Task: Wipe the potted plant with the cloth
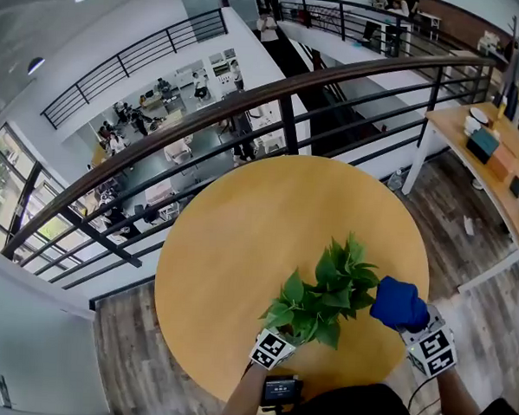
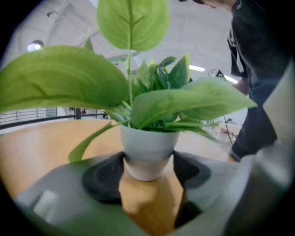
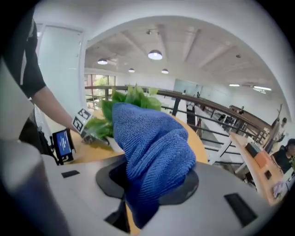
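We hold the left tool low at the near side of the round wooden counter. Its two jaws are partly closed around the potted plant. In the left gripper view the dark pads press on either side of the white pot near its base. The pot stands upright on the counter, and the broad green leaves spread up and over the tool.

Our right tool is closed on the blue cloth. The cloth is bunched up between the jaws and bulges out beyond their tips, so the pads are mostly covered. From the head view the cloth sits just to the right of the plant, level with its outer right-hand leaves and raised off the counter. It is very close to them, but we cannot tell whether it touches a leaf. In the right gripper view the leaves show just behind and above the top of the cloth. To their left are the marker cube of the left tool and a forearm.

So the plant lies between our two tools — gripped at the pot on the left, with the cloth alongside its foliage on the right. It stands on the near part of the counter, and a dark railing runs behind the counter's far edge.
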A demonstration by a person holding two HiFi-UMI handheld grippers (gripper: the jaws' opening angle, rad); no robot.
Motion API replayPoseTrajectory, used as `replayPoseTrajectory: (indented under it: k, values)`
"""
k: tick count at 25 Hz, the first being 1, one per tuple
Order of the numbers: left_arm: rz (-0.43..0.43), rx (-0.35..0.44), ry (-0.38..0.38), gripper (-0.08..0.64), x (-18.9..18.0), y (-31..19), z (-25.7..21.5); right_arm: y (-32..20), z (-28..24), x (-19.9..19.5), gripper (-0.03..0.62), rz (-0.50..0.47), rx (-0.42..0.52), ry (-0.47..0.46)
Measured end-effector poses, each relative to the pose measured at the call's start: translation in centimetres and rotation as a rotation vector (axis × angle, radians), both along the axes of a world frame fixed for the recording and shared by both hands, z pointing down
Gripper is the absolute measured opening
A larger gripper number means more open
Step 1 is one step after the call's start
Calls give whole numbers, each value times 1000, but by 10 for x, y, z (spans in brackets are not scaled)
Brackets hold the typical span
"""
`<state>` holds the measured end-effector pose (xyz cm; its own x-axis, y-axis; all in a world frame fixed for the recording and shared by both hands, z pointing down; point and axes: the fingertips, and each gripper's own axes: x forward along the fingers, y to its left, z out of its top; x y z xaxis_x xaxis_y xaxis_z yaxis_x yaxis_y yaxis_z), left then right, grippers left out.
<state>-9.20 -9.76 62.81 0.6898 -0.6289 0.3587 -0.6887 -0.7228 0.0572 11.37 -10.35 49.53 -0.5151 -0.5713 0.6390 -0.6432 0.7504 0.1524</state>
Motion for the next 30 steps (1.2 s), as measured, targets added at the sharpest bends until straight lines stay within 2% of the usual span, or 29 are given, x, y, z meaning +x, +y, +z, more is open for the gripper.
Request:
replayPoseTrajectory:
  k: [3,6,8,10,14,18,23,26,30]
  values:
    - [1,-5,-5,330,0,0,3,-4,-57,-25,135,-47,126,-77]
    - [4,-5,2,330,1,1,-1,10,-66,-59,135,-155,141,-53]
    - [2,-7,0,330,1,1,-1,24,-39,-78,135,-234,109,-12]
    - [4,-7,-1,330,2,1,-1,42,7,-85,135,-291,42,70]
    - [9,-2,11,328,1,1,-3,76,86,-68,135,-324,-118,229]
    - [4,-2,-2,328,-3,2,3,88,115,-36,135,-293,-185,311]
    - [1,1,8,327,-4,2,-3,74,108,-19,135,-216,-178,297]
    - [3,2,7,325,-1,2,-4,65,102,-9,135,-145,-190,223]
    - [7,-4,6,324,0,2,-3,50,89,6,135,-10,-221,54]
